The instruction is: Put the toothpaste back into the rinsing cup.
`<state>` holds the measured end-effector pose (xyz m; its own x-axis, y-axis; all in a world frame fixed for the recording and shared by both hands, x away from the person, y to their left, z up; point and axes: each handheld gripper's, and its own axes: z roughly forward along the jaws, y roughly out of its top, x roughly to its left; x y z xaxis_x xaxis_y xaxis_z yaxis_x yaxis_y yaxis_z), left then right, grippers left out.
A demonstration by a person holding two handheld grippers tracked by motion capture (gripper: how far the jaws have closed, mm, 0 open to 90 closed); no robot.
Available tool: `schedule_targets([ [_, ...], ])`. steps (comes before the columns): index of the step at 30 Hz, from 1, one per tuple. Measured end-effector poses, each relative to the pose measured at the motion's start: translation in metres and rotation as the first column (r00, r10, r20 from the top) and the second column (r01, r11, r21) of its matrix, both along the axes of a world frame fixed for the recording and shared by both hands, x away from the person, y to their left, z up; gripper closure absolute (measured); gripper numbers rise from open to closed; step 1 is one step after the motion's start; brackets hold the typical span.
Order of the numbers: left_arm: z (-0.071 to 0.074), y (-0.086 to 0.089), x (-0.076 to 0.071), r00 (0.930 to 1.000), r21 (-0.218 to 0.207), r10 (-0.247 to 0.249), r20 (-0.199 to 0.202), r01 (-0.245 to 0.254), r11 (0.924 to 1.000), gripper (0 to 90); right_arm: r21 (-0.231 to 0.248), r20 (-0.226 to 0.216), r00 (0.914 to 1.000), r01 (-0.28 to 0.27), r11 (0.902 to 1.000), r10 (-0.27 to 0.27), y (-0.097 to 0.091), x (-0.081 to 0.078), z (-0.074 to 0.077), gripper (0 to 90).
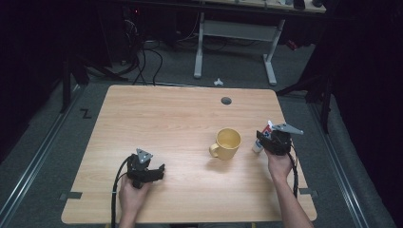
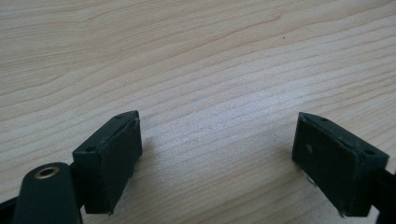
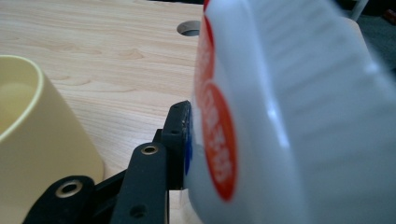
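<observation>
Right tongs (image 1: 267,139) clamped on white bottle (image 3: 299,112), just right of yellow mug (image 1: 226,143); pour or placement pending. Left tongs (image 2: 217,154) wide open, empty.

Two black grippers are seen, the left gripper (image 1: 159,172) and the right gripper (image 1: 264,138), each topped by a grey three-cornered plate. A black cable (image 1: 115,185) is trailed from each. The jaws are formed as black blocks faced with flat pads (image 2: 116,158), with small screw holes along their edges. Brass-ringed holes are set in the black links. The forearms are left bare of sleeves.
</observation>
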<state>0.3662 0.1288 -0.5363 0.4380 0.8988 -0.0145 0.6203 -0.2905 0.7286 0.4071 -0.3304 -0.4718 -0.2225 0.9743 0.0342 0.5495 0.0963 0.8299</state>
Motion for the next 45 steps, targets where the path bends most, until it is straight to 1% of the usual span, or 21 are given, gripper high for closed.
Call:
schedule_targets([
  [3,0.000,0.000,0.000,1.0000,-0.002,0.001,0.001,-0.001,1.0000,16.2,0.001,0.002,0.9998,-0.018,0.9998,0.018,0.002,-0.004,0.003,65.6],
  [6,0.000,0.000,0.000,1.0000,-0.002,0.000,0.001,0.000,1.0000,16.2,-0.009,0.007,0.9989,-0.045,0.9989,0.045,0.005,-0.009,0.009,65.8],
  [11,0.000,0.000,0.000,1.0000,-0.003,0.000,0.001,0.000,1.0000,16.2,-0.019,0.005,0.9964,-0.084,0.9963,0.084,0.009,-0.012,0.020,66.1],
  [12,0.000,0.000,0.000,1.0000,-0.002,-0.001,0.001,0.001,1.0000,16.2,-0.024,0.011,0.9956,-0.093,0.9953,0.094,0.009,-0.012,0.023,66.2],
  [15,0.000,0.000,0.000,1.0000,-0.003,-0.001,0.000,0.001,1.0000,16.2,-0.024,0.005,0.9948,-0.102,0.9945,0.102,0.011,-0.014,0.028,66.3],
  [22,0.000,0.000,0.000,1.0000,-0.003,0.000,0.001,0.000,1.0000,16.2,-0.025,0.008,0.9925,-0.122,0.9922,0.122,0.012,-0.016,0.038,66.7],
  [24,0.000,0.000,0.000,1.0000,-0.003,0.000,0.000,0.000,1.0000,16.2,-0.010,0.010,0.9920,-0.126,0.9920,0.126,0.013,-0.017,0.040,66.8],
  [28,0.000,0.000,0.000,1.0000,-0.003,0.000,0.000,0.000,1.0000,16.2,-0.010,0.002,0.9910,-0.134,0.9909,0.134,0.015,-0.017,0.041,67.0],
  [32,0.000,0.000,0.000,1.0000,-0.003,0.000,0.000,0.000,1.0000,16.2,-0.004,0.002,0.9891,-0.147,0.9891,0.147,0.018,-0.018,0.047,67.3],
  [38,0.000,0.000,0.000,1.0000,-0.004,0.000,0.000,0.000,1.0000,16.2,-0.019,0.007,0.9861,-0.166,0.9859,0.166,0.023,-0.021,0.056,67.7],
  [40,0.000,0.000,0.000,1.0000,-0.003,0.000,0.000,0.000,1.0000,16.2,-0.031,0.013,0.9845,-0.174,0.9842,0.175,0.024,-0.022,0.059,67.8],
  [44,0.000,0.000,0.000,1.0000,-0.003,0.000,0.000,0.000,1.0000,16.2,-0.012,0.022,0.9829,-0.182,0.9831,0.183,0.025,-0.024,0.064,67.9],
  [45,0.000,0.000,0.000,1.0000,-0.003,0.000,0.000,0.000,1.0000,16.2,-0.017,0.030,0.9812,-0.190,0.9815,0.191,0.025,-0.024,0.065,67.9],
])
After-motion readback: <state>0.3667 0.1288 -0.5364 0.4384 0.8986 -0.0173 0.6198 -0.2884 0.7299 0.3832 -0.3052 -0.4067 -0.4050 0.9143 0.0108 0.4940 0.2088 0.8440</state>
